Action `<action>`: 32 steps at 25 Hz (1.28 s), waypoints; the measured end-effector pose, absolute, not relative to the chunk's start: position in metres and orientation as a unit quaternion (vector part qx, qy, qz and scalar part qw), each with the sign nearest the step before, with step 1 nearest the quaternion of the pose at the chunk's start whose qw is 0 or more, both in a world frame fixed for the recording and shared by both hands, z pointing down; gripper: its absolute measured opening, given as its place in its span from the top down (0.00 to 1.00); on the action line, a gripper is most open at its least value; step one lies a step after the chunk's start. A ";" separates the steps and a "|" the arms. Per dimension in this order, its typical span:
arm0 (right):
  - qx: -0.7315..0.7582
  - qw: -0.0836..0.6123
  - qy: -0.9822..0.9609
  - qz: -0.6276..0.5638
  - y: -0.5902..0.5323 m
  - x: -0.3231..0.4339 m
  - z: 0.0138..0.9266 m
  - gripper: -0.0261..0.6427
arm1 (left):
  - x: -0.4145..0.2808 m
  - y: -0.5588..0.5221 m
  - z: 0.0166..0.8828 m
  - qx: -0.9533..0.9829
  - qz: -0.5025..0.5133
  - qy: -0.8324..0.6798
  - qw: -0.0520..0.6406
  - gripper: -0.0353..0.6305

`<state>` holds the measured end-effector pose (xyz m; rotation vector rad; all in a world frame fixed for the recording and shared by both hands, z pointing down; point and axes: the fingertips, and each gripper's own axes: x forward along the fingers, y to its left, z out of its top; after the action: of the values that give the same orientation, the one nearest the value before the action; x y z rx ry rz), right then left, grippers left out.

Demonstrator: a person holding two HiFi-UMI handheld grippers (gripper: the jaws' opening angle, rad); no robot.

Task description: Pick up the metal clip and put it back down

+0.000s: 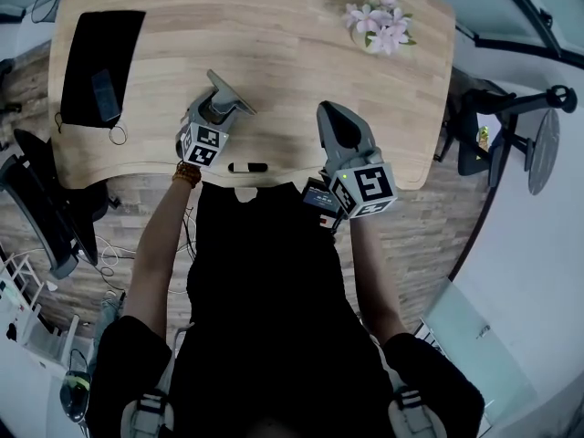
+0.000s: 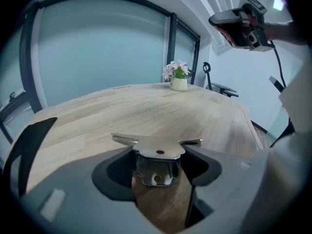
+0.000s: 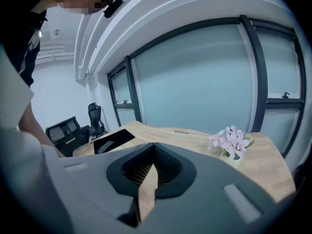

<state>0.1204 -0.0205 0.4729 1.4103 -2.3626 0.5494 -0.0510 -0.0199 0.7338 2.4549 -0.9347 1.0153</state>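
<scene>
Just inside the pale wooden surface (image 1: 274,44)'s six o'clock edge, the left gripper (image 2: 157,165) has its fingers clamped on the shiny metal clip (image 2: 156,147). The right gripper (image 3: 152,155) has its fingers closed on nothing. Bare wood runs toward twelve o'clock.

— What's on the wooden table (image 1: 274,53)?
— A pot of pink flowers (image 1: 380,24) near the far right corner. A black mat (image 1: 87,44) at the left has a small dark device (image 1: 105,94) lying on it.
— And beyond?
— Frosted glass panels (image 2: 97,48) and black office chairs (image 3: 66,128).

Right tool (image 3: 153,147) seemingly closed; flowers (image 3: 231,143) beyond.
</scene>
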 end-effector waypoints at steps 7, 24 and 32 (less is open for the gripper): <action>0.497 0.158 -0.831 0.193 -0.023 0.120 0.471 0.93 | -0.049 -0.021 0.727 0.862 0.349 -0.330 0.162 0.50; 0.495 0.129 -0.838 0.189 -0.034 0.119 0.458 0.93 | -0.047 -0.029 0.679 0.871 0.320 -0.344 0.145 0.50; 0.493 0.117 -0.842 0.187 -0.043 0.120 0.453 0.93 | -0.043 -0.033 0.642 0.873 0.300 -0.363 0.131 0.50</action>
<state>0.1196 -0.0435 0.4530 1.4426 -2.4634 0.5479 -0.0435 -0.0330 0.6420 2.5338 -1.0526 0.8706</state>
